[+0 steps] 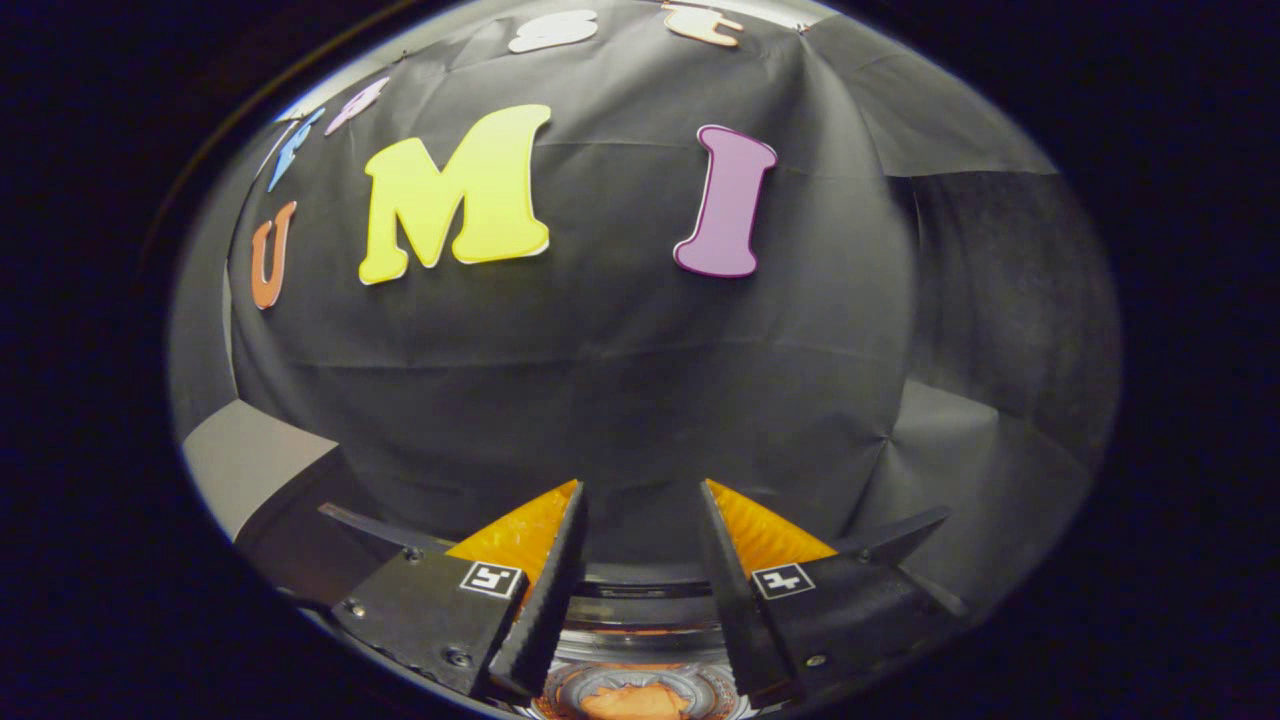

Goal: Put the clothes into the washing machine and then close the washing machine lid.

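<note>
Tool [640, 500] hangs open and empty over the washer [640, 590], an orange garment [635, 700] lying down in the drum below its fingers, so loading looks done and the lid closing remains.

The gripper [642, 490] is held level and pointed straight forward, with its two fingers reaching ahead from the lower part of the gripper view. The fingers [548, 590] stand apart with a plain gap between them, widest at the tips and narrowing toward the base, and they press on nothing. Each finger's mount carries a small square marker on its upper face, just outside the gap.
</note>
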A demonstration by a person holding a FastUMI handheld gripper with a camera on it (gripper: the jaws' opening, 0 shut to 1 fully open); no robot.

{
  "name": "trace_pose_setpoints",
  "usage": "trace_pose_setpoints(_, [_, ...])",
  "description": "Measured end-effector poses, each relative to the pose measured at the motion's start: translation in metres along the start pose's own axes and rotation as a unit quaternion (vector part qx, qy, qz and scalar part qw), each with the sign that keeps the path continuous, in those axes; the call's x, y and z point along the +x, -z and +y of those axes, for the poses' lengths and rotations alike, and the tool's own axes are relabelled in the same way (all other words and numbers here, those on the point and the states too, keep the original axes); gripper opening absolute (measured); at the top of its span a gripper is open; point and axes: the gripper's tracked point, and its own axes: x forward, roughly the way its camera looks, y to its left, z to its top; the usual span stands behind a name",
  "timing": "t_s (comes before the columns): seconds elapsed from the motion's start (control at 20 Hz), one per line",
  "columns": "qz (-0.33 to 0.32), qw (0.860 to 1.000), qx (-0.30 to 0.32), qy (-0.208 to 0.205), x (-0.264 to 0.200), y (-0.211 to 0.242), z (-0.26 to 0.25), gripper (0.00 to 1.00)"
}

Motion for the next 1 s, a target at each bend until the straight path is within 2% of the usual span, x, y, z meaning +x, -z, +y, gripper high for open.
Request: trace_pose_setpoints(1.0, [-0.006, 1.000, 0.002, 0.006, -0.054, 0.031, 0.003, 0.70])
